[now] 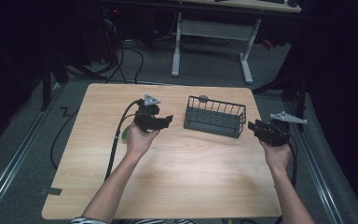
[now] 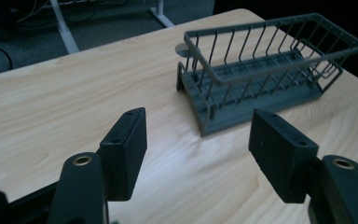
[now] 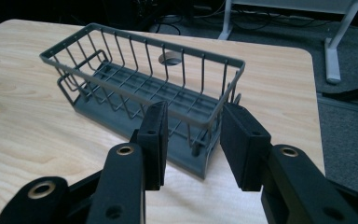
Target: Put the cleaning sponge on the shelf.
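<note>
While both open, empty grippers are being held off the table, the grey wire basket [image 1: 215, 116] is being flanked. The left gripper [image 1: 167, 119] and right gripper [image 1: 254, 127] are being aimed at its ends, likely for a two-sided lift.

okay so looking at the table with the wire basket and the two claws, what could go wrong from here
1. The wire basket looks light and open; the right claw sits near its end wall, so a one-sided push might slide or tip it.
2. Thin wires could slip between the right claw's pads if it closes on the rim.
3. The green thing lies under the left claw and its cable, which might drag it.
</note>
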`<state>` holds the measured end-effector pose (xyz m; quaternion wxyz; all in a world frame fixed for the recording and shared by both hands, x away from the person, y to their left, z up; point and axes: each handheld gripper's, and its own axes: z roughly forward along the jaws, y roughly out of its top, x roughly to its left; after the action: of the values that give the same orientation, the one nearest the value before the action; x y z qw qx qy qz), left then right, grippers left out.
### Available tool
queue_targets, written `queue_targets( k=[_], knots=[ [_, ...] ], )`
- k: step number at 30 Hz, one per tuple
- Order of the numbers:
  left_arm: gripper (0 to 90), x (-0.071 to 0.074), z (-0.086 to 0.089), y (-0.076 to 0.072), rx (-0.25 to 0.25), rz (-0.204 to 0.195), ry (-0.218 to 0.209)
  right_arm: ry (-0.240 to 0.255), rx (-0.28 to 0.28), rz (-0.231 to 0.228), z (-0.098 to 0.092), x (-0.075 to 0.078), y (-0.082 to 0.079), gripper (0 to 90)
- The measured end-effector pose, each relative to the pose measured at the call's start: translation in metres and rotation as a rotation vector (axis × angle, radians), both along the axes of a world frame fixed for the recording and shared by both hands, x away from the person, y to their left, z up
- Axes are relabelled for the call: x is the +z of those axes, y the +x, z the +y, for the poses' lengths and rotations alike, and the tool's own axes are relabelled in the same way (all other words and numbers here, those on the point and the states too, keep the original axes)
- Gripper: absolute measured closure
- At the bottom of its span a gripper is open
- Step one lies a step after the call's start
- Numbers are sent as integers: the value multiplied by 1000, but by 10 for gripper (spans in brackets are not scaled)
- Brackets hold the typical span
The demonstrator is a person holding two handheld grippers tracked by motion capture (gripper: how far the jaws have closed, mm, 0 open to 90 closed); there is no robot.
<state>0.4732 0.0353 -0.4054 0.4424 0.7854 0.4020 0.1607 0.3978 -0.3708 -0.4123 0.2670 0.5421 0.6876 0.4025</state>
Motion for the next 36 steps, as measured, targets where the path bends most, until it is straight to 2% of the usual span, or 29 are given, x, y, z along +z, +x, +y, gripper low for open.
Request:
queue_targets(
  k=[5,6,8,13,18,21,25,29,36],
  knots=[
    [388,1,-22,19,-5,2,16,-4,-15,2,1,6,16,622],
    [388,1,-27,22,-8,6,23,-7,-18,14,1,6,22,622],
    [393,0,-35,28,-11,12,25,-6,-24,18,1,6,24,622],
    [402,-7,-52,43,-7,35,32,-16,-33,35,3,3,36,622],
    [427,-14,-66,58,5,43,63,-25,-54,72,5,-7,50,622],
    [468,-18,-70,62,15,53,46,-31,-69,92,5,-12,57,622],
    [501,-26,-74,66,13,73,56,-44,-92,116,4,-19,64,624],
    [514,-33,-76,70,9,96,56,-34,-101,130,1,-23,66,625],
    [574,-38,-79,72,2,104,36,-26,-98,148,1,-30,68,629]
  ],
)
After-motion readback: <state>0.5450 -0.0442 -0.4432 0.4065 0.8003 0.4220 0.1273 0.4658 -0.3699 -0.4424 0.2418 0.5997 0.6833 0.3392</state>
